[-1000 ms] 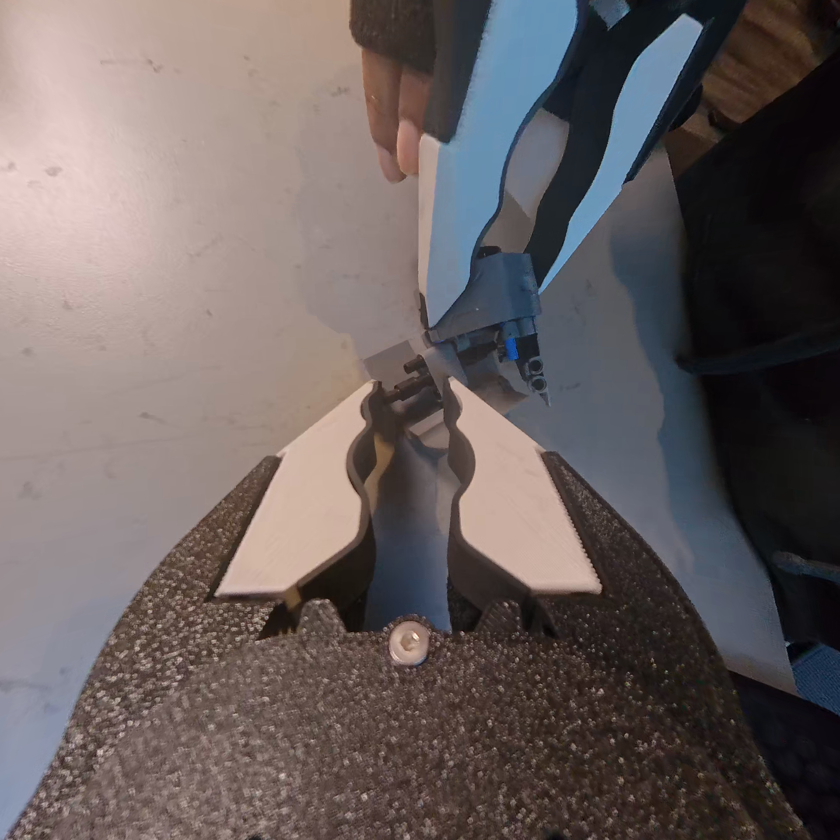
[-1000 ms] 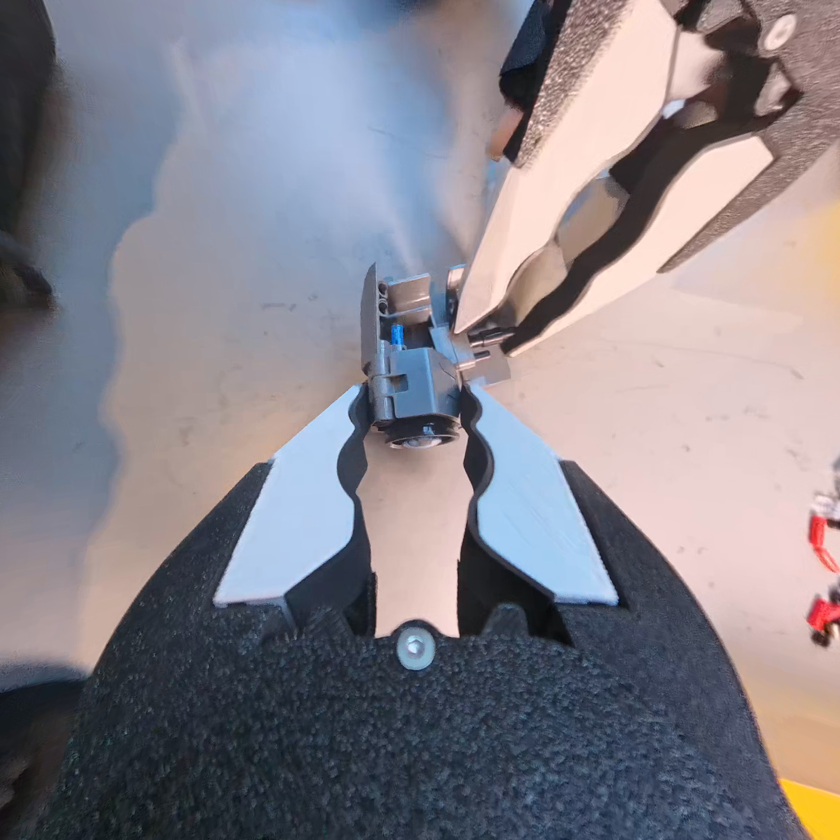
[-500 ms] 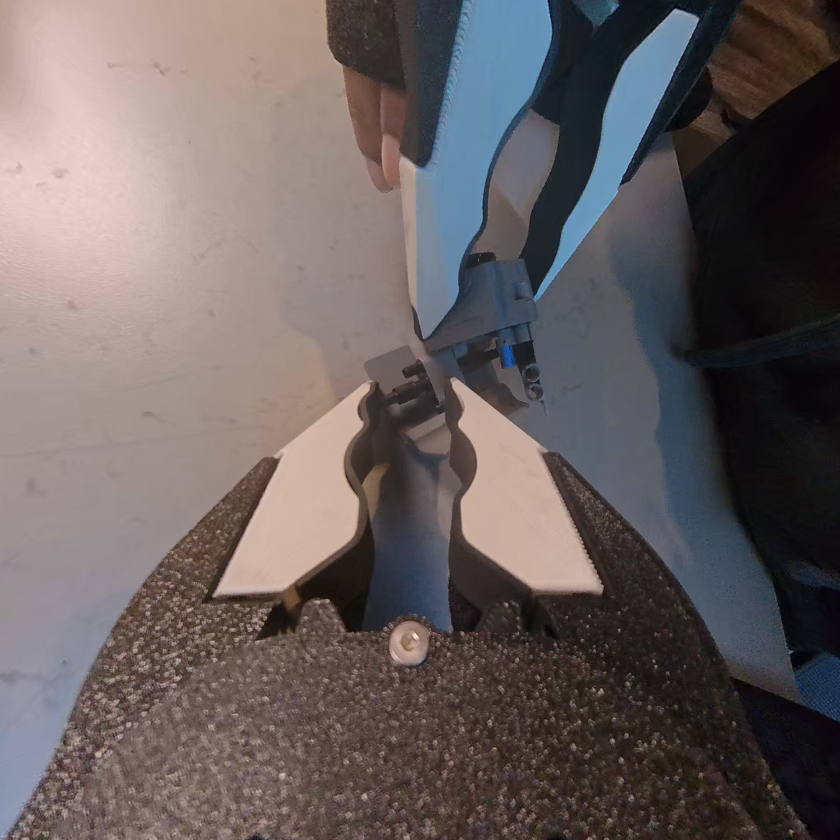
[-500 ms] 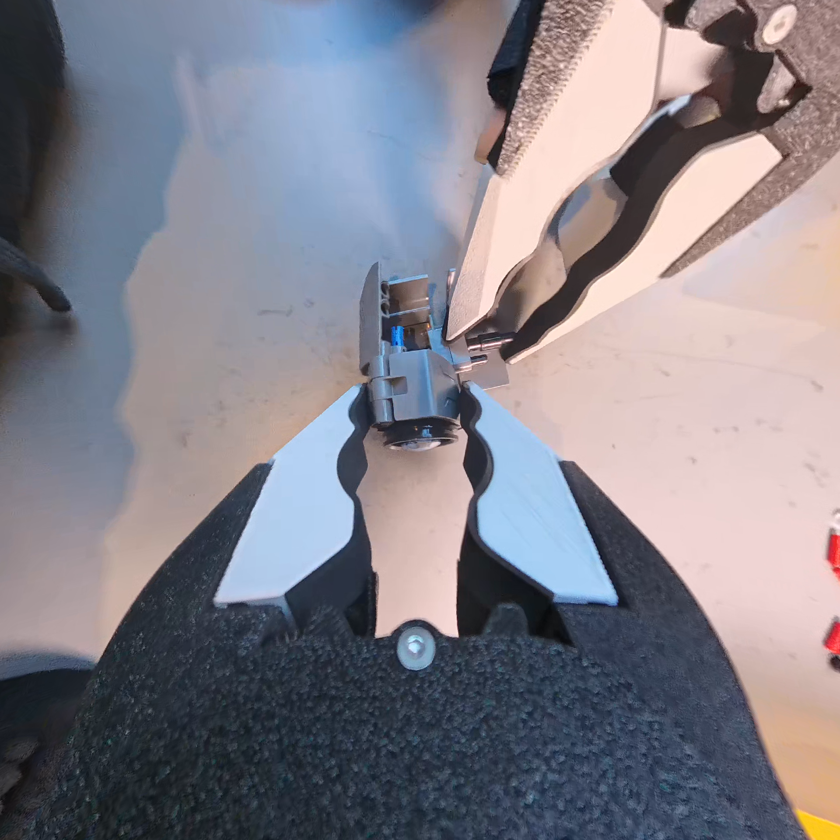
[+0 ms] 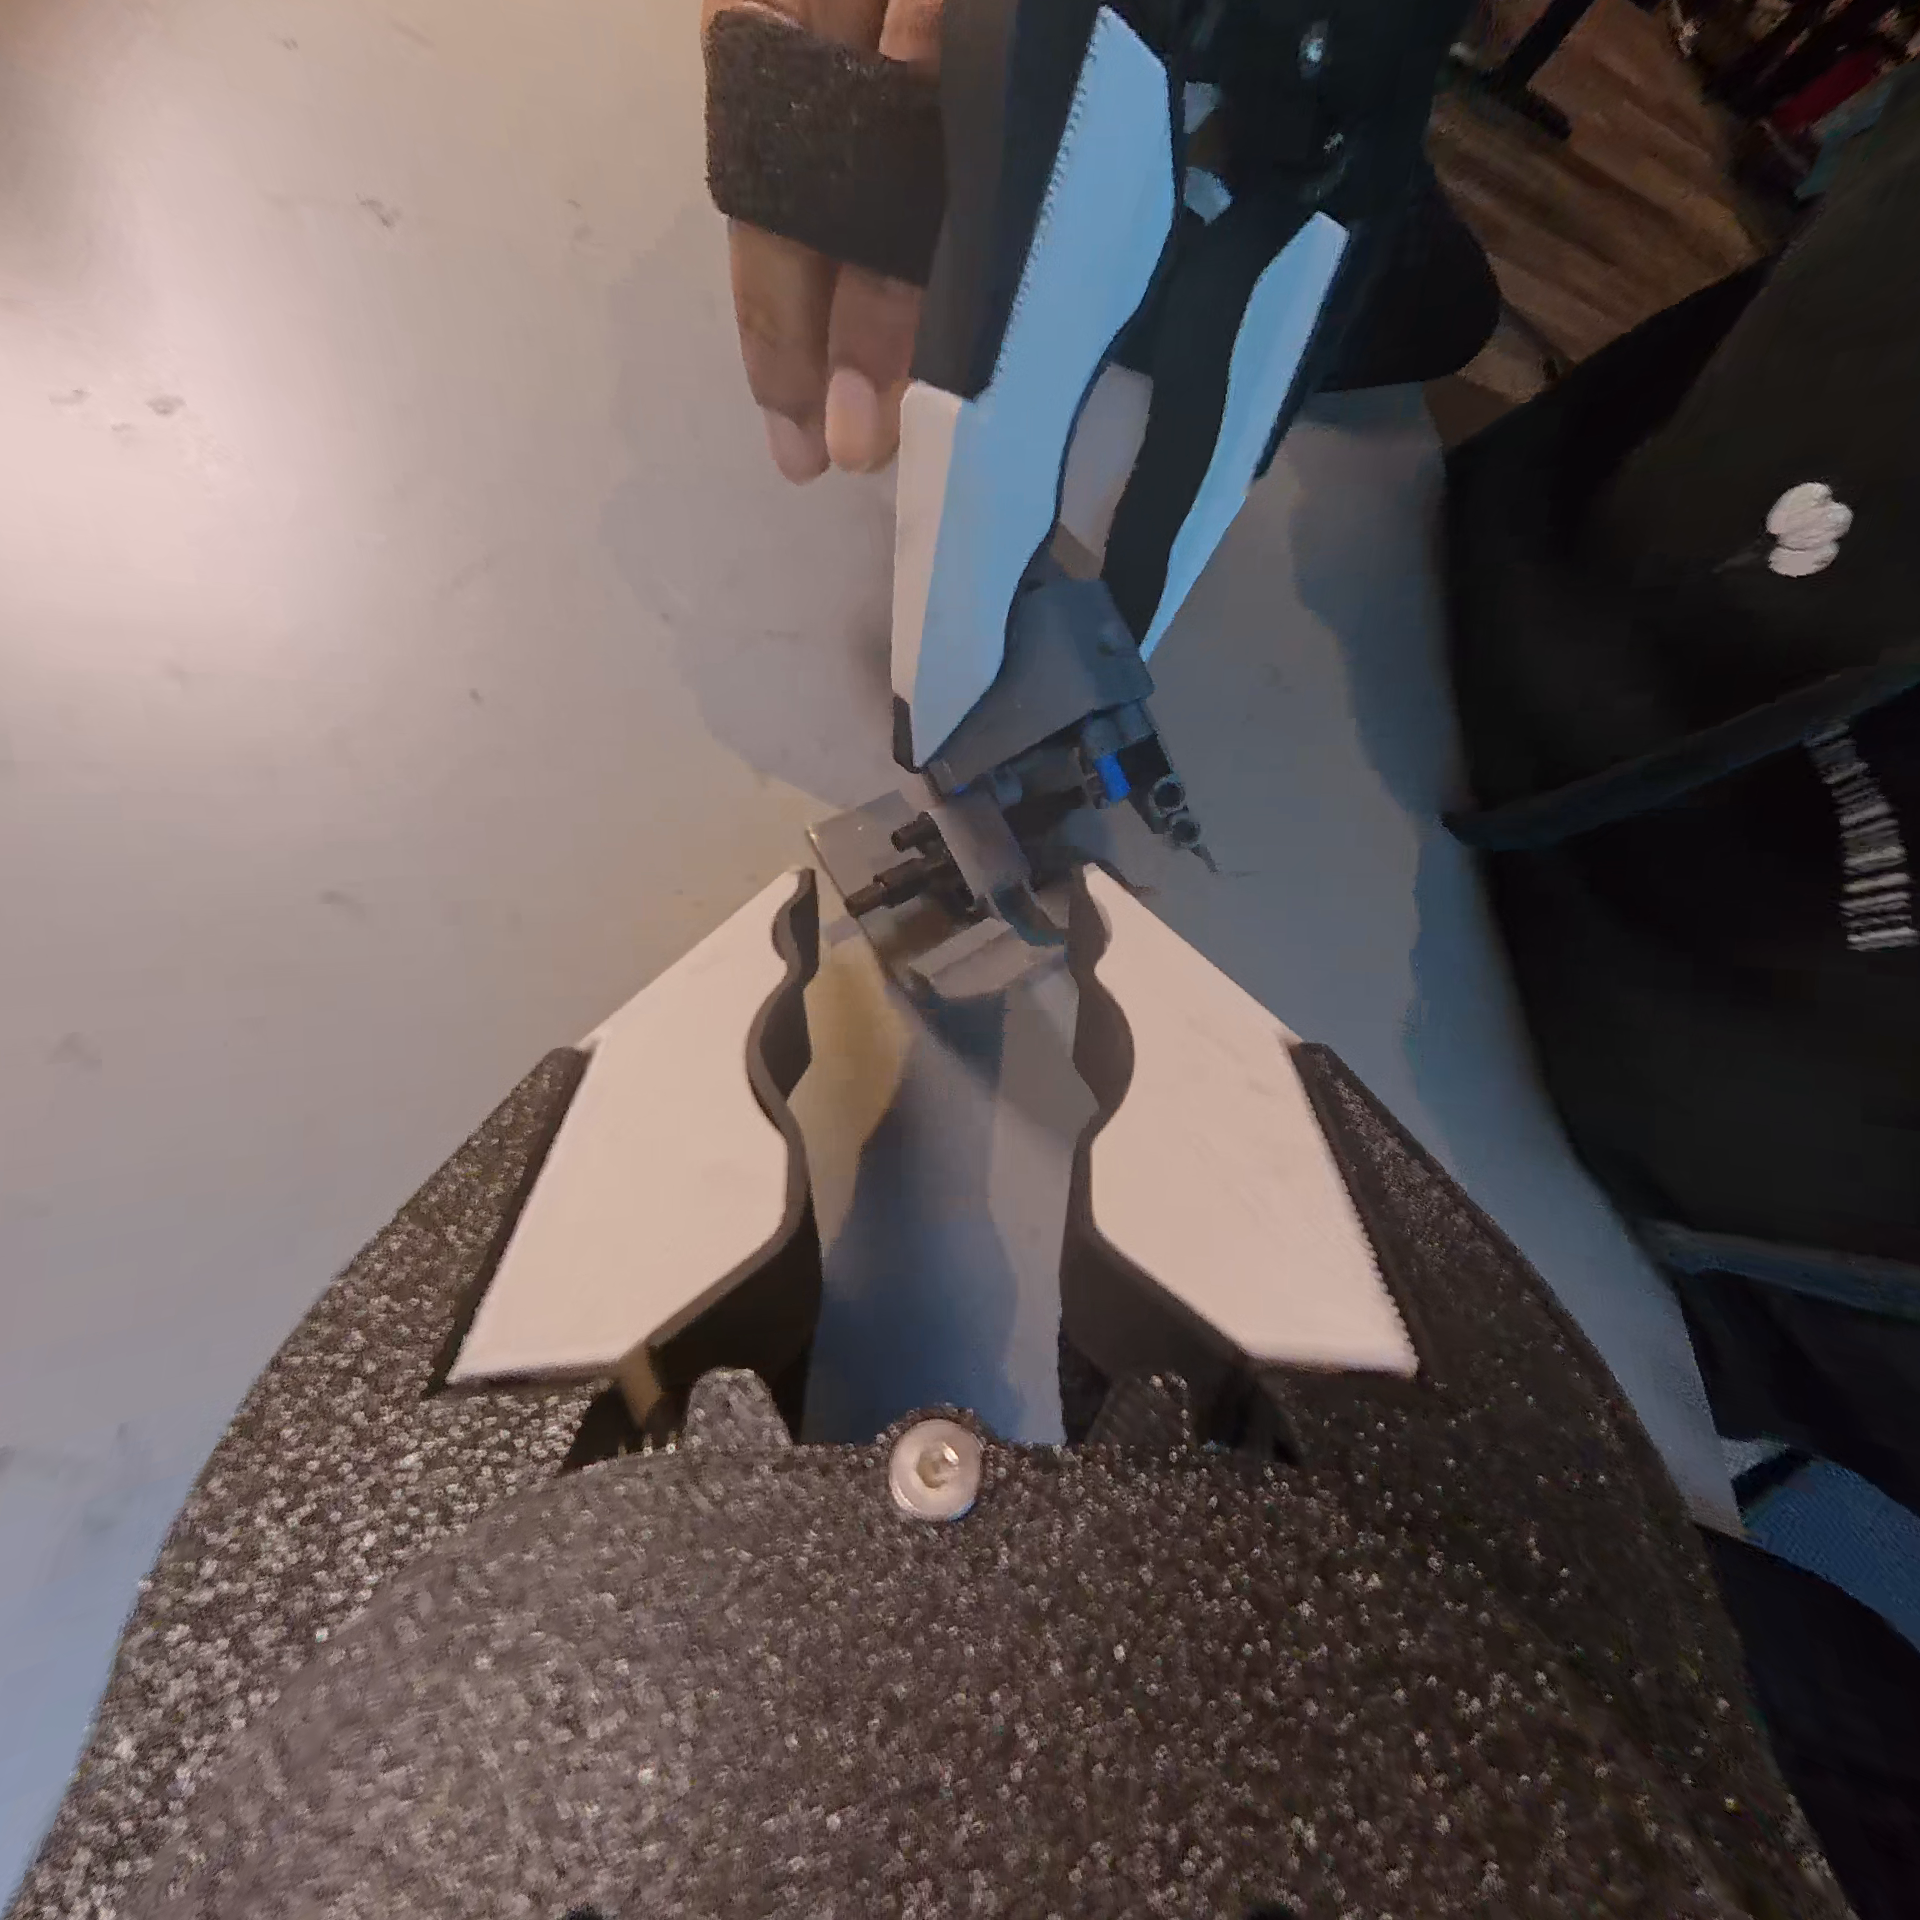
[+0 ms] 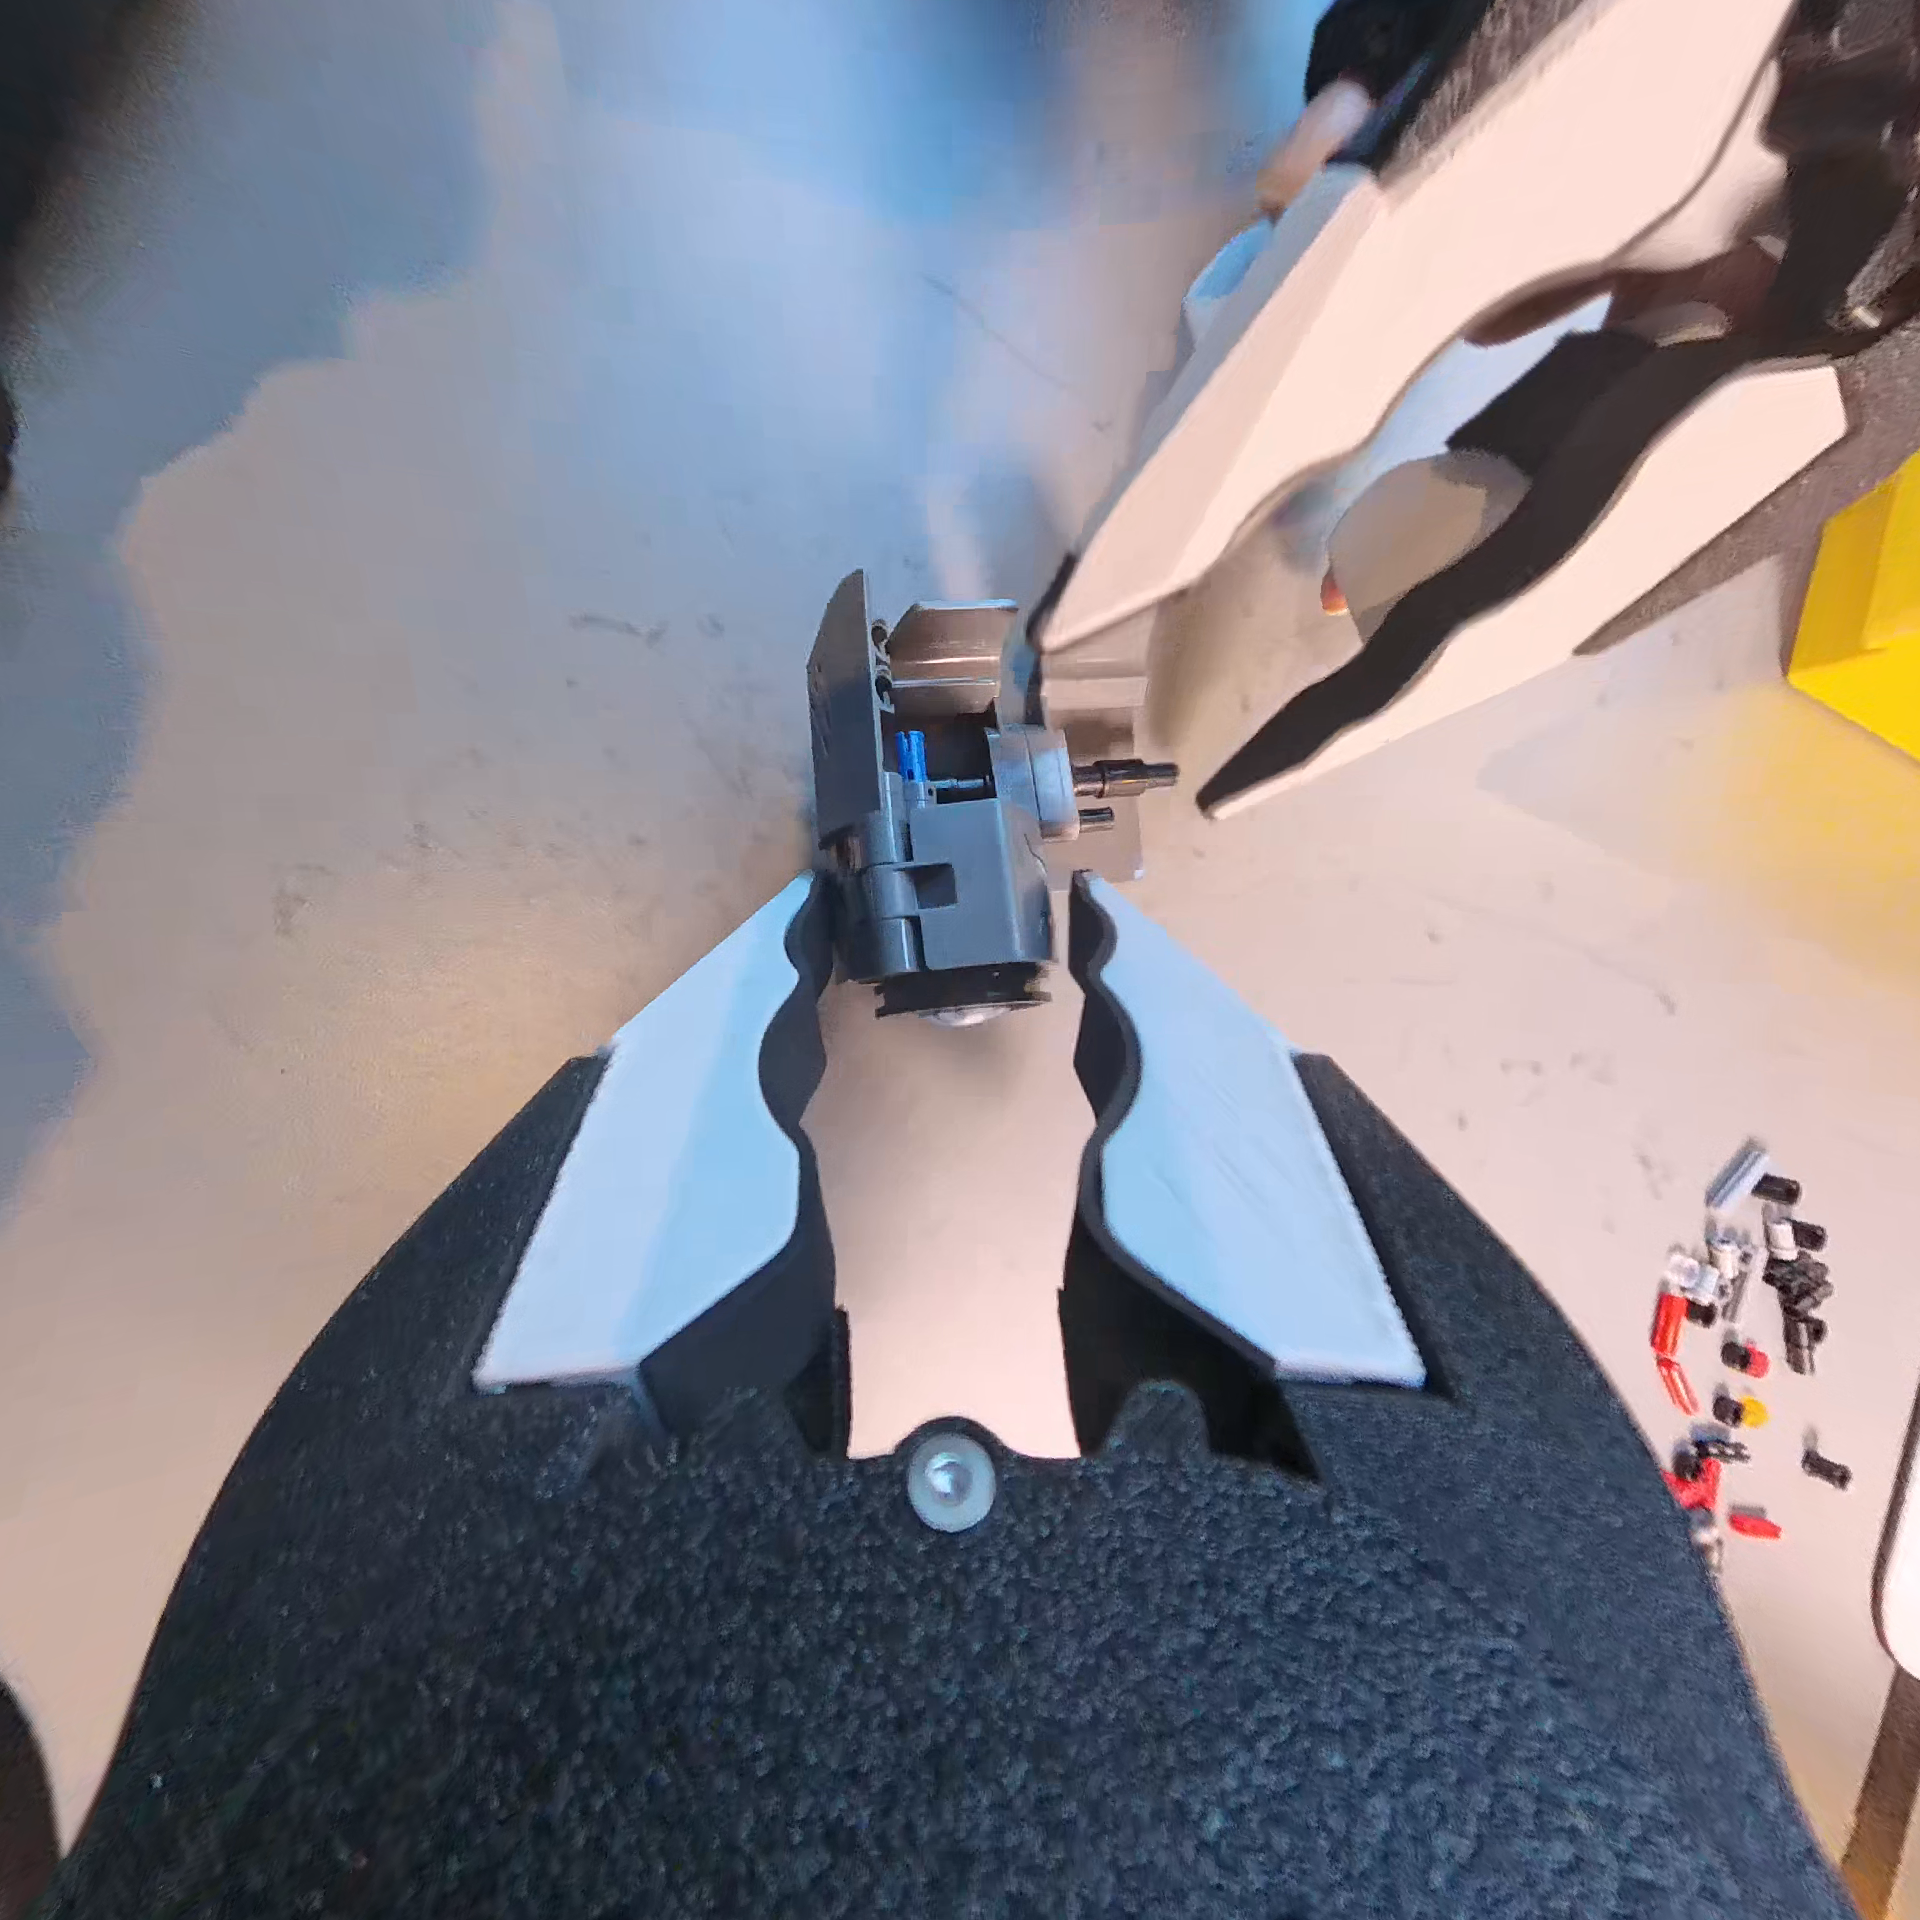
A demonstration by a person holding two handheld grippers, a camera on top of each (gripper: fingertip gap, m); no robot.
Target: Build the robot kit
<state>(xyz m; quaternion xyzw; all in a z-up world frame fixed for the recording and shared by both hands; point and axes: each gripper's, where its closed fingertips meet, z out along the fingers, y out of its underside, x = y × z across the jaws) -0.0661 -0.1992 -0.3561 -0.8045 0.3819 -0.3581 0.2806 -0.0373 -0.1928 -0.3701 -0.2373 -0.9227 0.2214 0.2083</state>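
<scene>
1. Plainly, the right gripper (image 6: 945, 883) is closed on the grey brick assembly (image 6: 966, 831). Its two fingertips pinch the dark block at the near end, and the rest juts out ahead of them, above the table (image 6: 416, 831).
2. The left gripper (image 5: 943, 883) stands with its jaws well parted. The assembly's light plate and black pins (image 5: 894, 868) lie between its tips, and I judge that neither tip clamps them.
3. Risk: the right grip is narrow and sits at one end, so a sideways knock from a left fingertip could twist the assembly or pop the pinned plate loose.
4. Risk: the left gripper looks blurred in the right wrist view, so it is probably moving fast, and its tip could catch the pins.
5. Only the right wrist view shows the blue pin (image 6: 910, 753), the loose small parts (image 6: 1745, 1340) to the right and a yellow box (image 6: 1860, 592).
6. Only the left wrist view shows the person's fingers (image 5: 821, 343) beside the right gripper and a dark garment (image 5: 1662, 831).
</scene>
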